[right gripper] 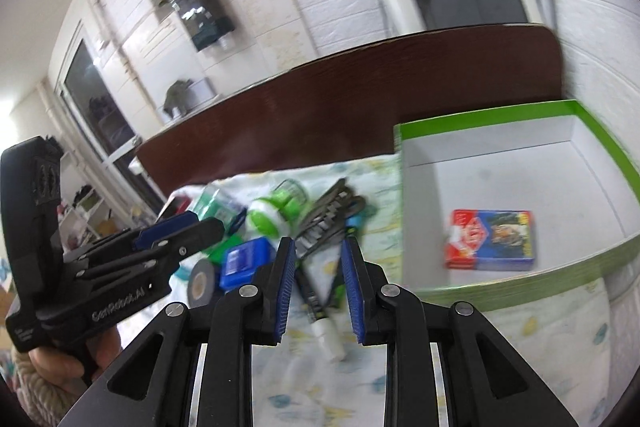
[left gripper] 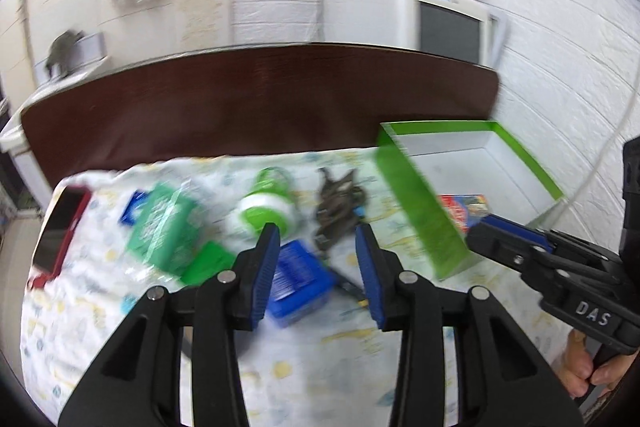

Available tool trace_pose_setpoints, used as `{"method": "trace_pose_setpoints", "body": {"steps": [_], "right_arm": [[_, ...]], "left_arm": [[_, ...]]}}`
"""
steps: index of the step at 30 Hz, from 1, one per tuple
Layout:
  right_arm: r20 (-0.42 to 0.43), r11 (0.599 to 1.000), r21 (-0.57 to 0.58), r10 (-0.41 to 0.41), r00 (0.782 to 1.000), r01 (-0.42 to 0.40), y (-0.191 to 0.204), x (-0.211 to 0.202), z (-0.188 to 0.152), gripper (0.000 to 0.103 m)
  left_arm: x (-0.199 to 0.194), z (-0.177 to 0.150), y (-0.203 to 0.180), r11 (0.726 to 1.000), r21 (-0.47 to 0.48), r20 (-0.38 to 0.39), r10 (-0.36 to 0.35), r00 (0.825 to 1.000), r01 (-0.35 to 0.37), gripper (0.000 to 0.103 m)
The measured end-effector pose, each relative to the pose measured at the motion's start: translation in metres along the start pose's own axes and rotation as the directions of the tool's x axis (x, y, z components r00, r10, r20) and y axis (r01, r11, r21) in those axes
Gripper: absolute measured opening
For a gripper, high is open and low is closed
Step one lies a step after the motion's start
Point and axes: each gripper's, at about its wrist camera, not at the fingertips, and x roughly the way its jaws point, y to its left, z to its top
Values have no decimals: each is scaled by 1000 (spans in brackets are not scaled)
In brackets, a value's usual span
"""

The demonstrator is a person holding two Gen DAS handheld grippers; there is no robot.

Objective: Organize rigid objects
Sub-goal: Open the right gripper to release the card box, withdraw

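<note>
Early in the job, by the look of it: only one item boxed, a heap left on the patterned cloth [left gripper: 100, 327].

Far left of the left gripper [left gripper: 316, 263], well apart from its fingers: a red-edged phone-like slab [left gripper: 56, 227], flat on the cloth. Next along, a green packet [left gripper: 164, 227], blurred, label unreadable. Just ahead of the left finger, a green-and-white jar [left gripper: 266, 207] tipped on its side. Right between those blue pads, lower down, a blue ribbed box [left gripper: 298, 283], squat and hard-edged. Beyond the right finger, a dark tangle of clips [left gripper: 340, 203]. Left gripper spread wide, holding nothing.

Over to the right gripper [right gripper: 318, 291]: fingers parted too, empty, hovering above a white-tipped marker pen [right gripper: 320, 311] lying lengthwise in the gap. Left of those fingers, a grey tape roll [right gripper: 200, 283].

Far right, beyond the fingers: the green-rimmed box [right gripper: 520, 115], white inside, with a red-and-blue card pack [right gripper: 490, 245] flat on its floor — the sole thing stowed. Plenty still to go, judging from this.
</note>
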Motion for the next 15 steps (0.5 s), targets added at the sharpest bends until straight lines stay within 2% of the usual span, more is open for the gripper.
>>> {"method": "trace_pose_setpoints", "body": {"steps": [4, 7, 11, 15], "right_arm": [[-72, 998, -36, 52, 996, -55, 31, 22, -9, 26], [-126, 994, -64, 79, 989, -87, 55, 39, -18, 26], [-205, 990, -83, 98, 974, -117, 84, 64, -32, 26], [-263, 990, -97, 71, 962, -100, 104, 87, -44, 26]], "left_arm": [[-6, -20, 45, 994, -75, -20, 77, 997, -78, 46], [-8, -37, 75, 986, -138, -45, 88, 995, -94, 47], [-7, -57, 101, 980, -188, -73, 44, 996, -57, 45], [0, -69, 117, 976, -216, -97, -20, 995, -1, 45]]}}
